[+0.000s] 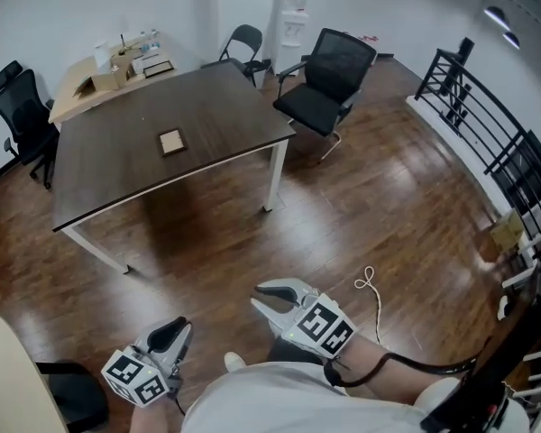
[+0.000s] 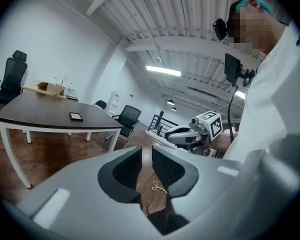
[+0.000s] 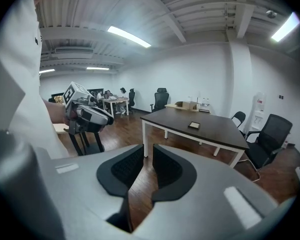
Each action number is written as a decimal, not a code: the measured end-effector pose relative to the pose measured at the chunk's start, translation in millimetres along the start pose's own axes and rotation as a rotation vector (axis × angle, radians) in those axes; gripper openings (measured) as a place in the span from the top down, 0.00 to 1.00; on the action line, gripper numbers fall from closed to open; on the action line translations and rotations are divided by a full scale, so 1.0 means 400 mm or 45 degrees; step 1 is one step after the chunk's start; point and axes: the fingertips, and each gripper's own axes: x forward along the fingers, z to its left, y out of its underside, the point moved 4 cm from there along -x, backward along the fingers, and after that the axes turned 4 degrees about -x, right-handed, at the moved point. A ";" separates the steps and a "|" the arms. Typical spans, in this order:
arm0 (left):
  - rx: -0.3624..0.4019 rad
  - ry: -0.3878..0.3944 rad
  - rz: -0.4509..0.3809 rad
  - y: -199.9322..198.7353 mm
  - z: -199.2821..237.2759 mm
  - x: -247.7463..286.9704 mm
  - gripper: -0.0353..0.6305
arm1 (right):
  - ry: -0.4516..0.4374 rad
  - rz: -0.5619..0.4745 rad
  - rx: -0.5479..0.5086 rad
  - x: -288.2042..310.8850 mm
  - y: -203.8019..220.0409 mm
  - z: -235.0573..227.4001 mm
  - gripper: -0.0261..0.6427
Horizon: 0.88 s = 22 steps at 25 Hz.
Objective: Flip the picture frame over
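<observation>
A small picture frame [image 1: 171, 141] lies flat near the middle of the dark brown table [image 1: 225, 97], far from me. It is a small dark rectangle on the table [image 2: 35, 115] in the left gripper view [image 2: 76, 116], and likewise in the right gripper view [image 3: 194, 125]. My left gripper [image 1: 180, 329] hangs low by my body, its pads nearly together with only a thin slit, holding nothing [image 2: 146, 154]. My right gripper [image 1: 263, 298] is beside it over the floor, its jaws also drawn close and empty [image 3: 148, 154].
A black office chair [image 1: 329, 79] stands at the table's right corner, and another [image 1: 22, 115] at its left end. A light desk with boxes [image 1: 99, 75] sits behind. A black railing [image 1: 487, 124] runs along the right. A white cord [image 1: 370, 282] lies on the wood floor.
</observation>
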 end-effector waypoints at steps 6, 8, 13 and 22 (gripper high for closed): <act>0.003 0.002 0.017 0.005 0.013 -0.013 0.85 | 0.017 0.012 -0.004 0.003 -0.001 0.005 0.87; 0.002 0.005 0.027 0.008 0.021 -0.015 0.85 | 0.022 0.011 -0.002 0.008 -0.003 0.005 0.87; 0.012 0.018 0.039 0.000 0.034 -0.004 0.85 | 0.042 0.007 0.005 0.010 -0.008 -0.001 0.87; 0.014 0.047 0.053 -0.008 0.053 0.014 0.85 | 0.076 0.031 0.018 0.010 -0.002 -0.010 0.87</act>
